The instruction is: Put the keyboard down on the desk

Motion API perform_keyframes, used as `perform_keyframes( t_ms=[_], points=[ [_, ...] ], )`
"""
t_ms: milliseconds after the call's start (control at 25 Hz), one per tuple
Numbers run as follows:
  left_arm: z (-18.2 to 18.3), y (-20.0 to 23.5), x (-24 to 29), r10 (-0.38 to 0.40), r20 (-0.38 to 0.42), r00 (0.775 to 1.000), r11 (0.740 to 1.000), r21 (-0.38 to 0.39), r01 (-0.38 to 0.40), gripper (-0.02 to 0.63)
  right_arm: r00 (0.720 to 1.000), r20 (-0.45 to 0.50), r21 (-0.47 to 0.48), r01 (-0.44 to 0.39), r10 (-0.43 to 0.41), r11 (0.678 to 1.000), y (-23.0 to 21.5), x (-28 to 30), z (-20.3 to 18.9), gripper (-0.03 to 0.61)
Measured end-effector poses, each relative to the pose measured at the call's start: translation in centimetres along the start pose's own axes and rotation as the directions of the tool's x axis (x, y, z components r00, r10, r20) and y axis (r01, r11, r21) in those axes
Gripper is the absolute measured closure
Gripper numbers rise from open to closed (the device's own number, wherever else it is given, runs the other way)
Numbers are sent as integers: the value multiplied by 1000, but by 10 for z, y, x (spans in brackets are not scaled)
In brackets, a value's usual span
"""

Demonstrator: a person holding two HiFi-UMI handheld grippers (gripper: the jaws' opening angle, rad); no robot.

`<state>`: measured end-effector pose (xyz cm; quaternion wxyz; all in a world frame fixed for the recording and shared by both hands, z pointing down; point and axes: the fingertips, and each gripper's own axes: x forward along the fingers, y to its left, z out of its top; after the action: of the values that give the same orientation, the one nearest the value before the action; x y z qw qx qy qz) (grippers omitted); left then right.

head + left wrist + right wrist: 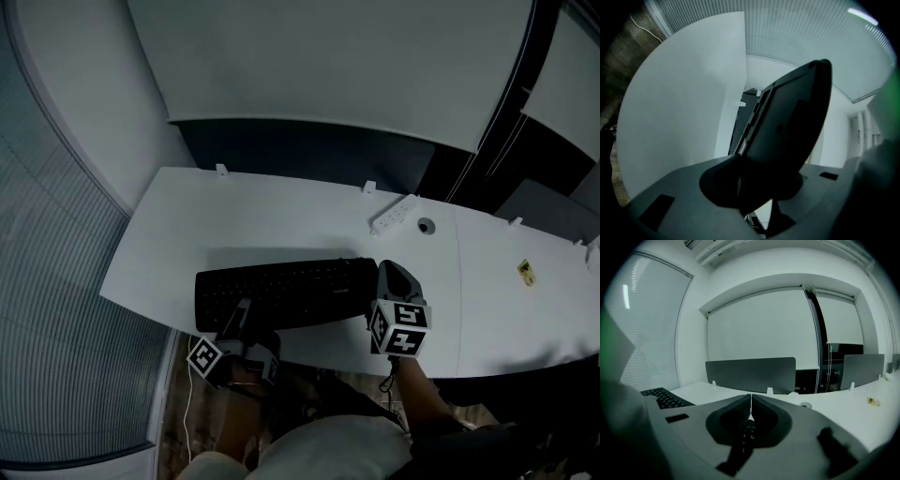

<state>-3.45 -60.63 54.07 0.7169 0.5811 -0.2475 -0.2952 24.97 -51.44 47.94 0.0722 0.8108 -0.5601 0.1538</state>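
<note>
A black keyboard (281, 292) lies lengthwise near the front edge of the white desk (234, 216). I cannot tell whether it rests on the desk or hangs just above it. My left gripper (242, 314) is shut on the keyboard's front edge near its left end. In the left gripper view the keyboard's dark underside (787, 122) rises from between the jaws of the left gripper (754, 159). My right gripper (389, 272) sits at the keyboard's right end. Its jaws are shut with nothing between them, and the right gripper (750, 401) has the keyboard (665, 398) off to its left.
A white power strip (394, 215) and a round cable grommet (427, 226) lie behind the keyboard to the right. A small yellow item (527, 272) sits on the desk's right part. A grey divider panel (300, 150) runs along the back edge. A white cable (187, 412) hangs below the front edge.
</note>
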Motion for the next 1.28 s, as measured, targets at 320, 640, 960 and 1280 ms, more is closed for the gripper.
perform_keyframes(
  t_ms=[320, 640, 960, 1280],
  points=[
    [-3, 17, 13, 37, -32, 999, 999, -11, -37, 485, 999, -39, 33, 37, -36, 999, -14, 6, -23, 546],
    [-5, 35, 28, 94, -59, 994, 996, 3, -94, 485, 995, -86, 60, 49, -44, 997, -19, 23, -43, 546],
    [5, 50, 39, 106, -54, 993, 994, -18, -107, 485, 992, -116, 53, 46, -40, 998, -17, 39, -53, 546],
    [12, 67, 49, 127, -36, 991, 987, -98, -130, 485, 990, -137, 38, 47, -42, 998, -22, 50, -57, 546]
  ],
)
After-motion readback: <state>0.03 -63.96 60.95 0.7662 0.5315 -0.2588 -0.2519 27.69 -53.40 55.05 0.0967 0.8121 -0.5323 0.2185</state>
